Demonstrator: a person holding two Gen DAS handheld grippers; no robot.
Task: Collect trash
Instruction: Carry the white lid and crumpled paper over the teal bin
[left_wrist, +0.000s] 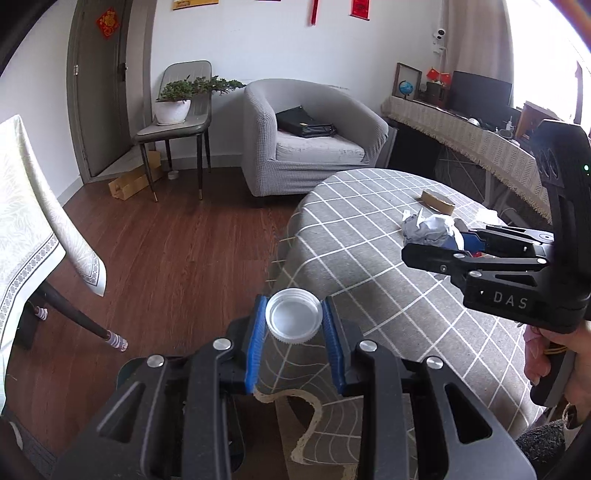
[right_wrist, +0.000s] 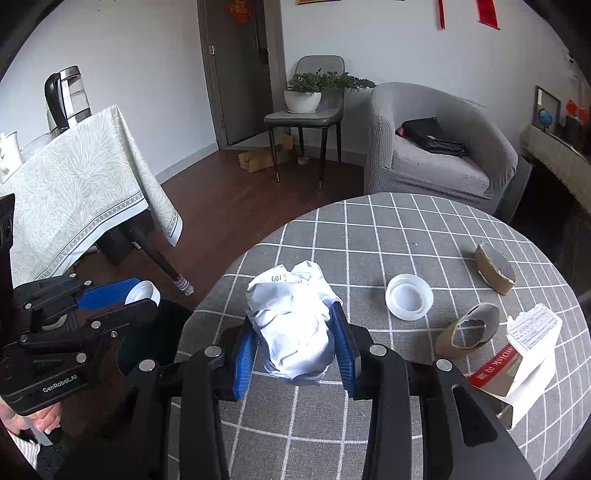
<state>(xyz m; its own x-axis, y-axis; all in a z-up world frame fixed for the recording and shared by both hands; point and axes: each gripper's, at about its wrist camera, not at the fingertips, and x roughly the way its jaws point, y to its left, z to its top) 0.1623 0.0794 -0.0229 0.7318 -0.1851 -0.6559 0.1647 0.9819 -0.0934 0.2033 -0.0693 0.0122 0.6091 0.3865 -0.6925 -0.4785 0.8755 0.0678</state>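
Daylight is flooding in from a window (left_wrist: 546, 51) at the far right, blowing out that corner of the left wrist view to pure white. The rest of the room is sitting in soft, even light, and the white wall (right_wrist: 140, 74) is reading slightly grey-blue. The right claw (left_wrist: 436, 245) is casting a soft shadow on the checked counter (left_wrist: 369, 229), falling toward the near left. Both fisheye views are bending straight lines strongly toward the edges, with black vignetting filling the corners. Focus is holding sharp throughout, with no motion blur showing.
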